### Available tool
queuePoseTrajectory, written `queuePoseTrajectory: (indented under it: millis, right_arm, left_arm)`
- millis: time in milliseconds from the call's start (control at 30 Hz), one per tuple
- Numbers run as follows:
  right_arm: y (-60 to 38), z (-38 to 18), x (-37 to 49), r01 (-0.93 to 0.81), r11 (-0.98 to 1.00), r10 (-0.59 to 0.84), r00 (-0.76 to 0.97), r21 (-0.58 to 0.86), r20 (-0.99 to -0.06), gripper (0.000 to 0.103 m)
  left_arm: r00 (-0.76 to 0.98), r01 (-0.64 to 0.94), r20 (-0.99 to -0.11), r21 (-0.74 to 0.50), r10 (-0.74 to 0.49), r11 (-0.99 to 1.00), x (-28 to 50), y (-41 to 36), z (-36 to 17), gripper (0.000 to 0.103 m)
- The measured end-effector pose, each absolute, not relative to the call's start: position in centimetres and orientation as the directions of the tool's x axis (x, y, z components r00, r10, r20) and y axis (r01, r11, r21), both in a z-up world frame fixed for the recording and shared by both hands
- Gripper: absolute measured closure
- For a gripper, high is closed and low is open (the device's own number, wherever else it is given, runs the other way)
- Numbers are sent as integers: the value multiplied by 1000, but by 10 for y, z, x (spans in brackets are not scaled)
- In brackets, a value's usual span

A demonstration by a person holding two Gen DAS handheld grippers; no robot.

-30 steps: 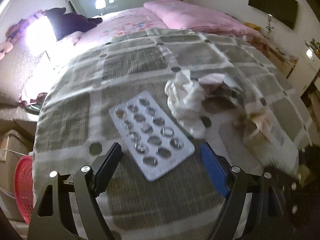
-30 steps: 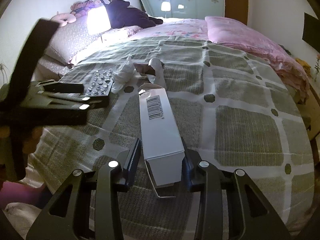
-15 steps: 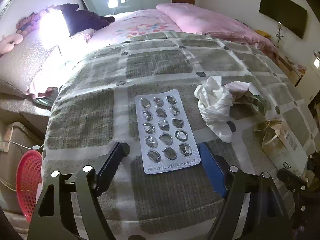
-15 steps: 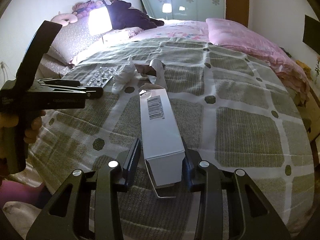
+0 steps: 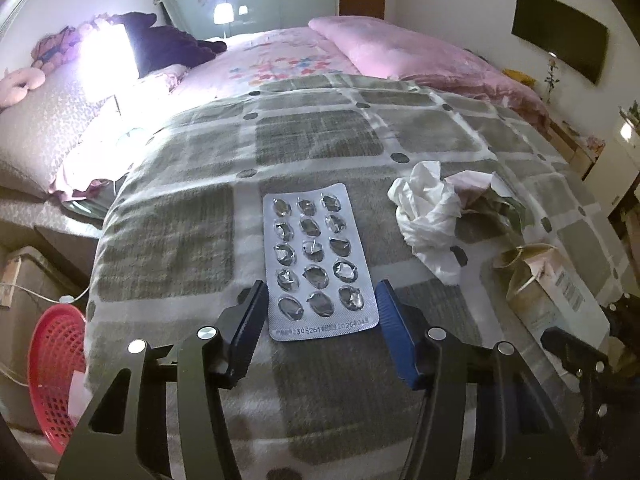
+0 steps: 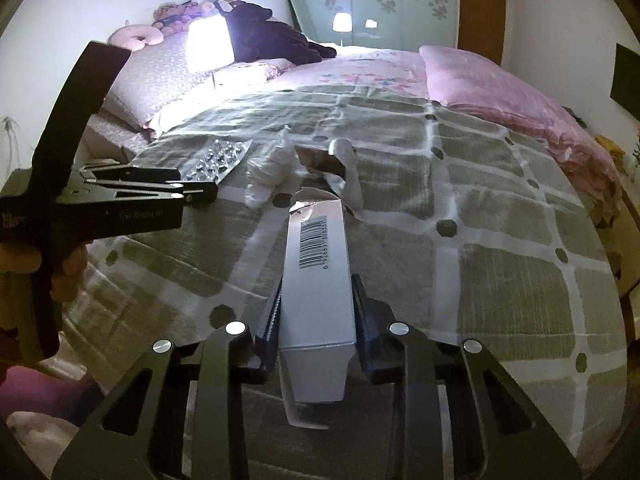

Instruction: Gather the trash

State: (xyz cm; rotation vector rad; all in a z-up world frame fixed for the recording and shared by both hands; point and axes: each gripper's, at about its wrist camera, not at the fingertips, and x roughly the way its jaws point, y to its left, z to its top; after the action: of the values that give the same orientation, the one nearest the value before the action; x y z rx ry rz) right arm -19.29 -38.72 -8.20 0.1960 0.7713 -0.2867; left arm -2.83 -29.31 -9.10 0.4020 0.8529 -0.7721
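The left gripper is open, with one finger on each side of the near end of the empty pill sheet. The fingers sit just beside the sheet's edges. I cannot tell if they touch it. The sheet lies flat on the checked blanket and runs away from the fingers.

The right gripper is squeezed tight on the white box. Both fingers press the box's sides near its close end. The long box points away, with its barcode on top and its far flap open.

A bit farther on the blanket is a crumpled tissue. Just beside it is a torn wrapper. A red basket sits low beside the bed, on the left. Far away are a pink quilt and a bright lamp.
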Motion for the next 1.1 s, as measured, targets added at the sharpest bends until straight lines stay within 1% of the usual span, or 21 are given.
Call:
queuePoseTrajectory:
  millis: [300,533,567,833,1100]
  right_arm:
    - [-379,-68,-196,297,947,-133,709,122,-693,74]
    - [-367,-53,-186,268,955,-119,735,124,-667,74]
    - [-364,-50,-183,261,957,-115,739,125,-664,74]
    - [-344,-38,-155,211,970,-82,753,122,-653,74]
    - [-332,-31,-135,182,974,-51,758,136,-650,74]
  left_arm:
    - [437,731,-758,-14,-484,682,-31,-244,-70,50]
    - [469,705,-732,-27,-494,709,-30,-209,-54,50]
    - [473,700,-731,-26,-491,713,-30,-206,-53,58]
    - [509,655,-721,-30,-470,755,-18,-174,-48,57]
    - [510,652,-716,-41,-477,757,-15,-159,-48,57]
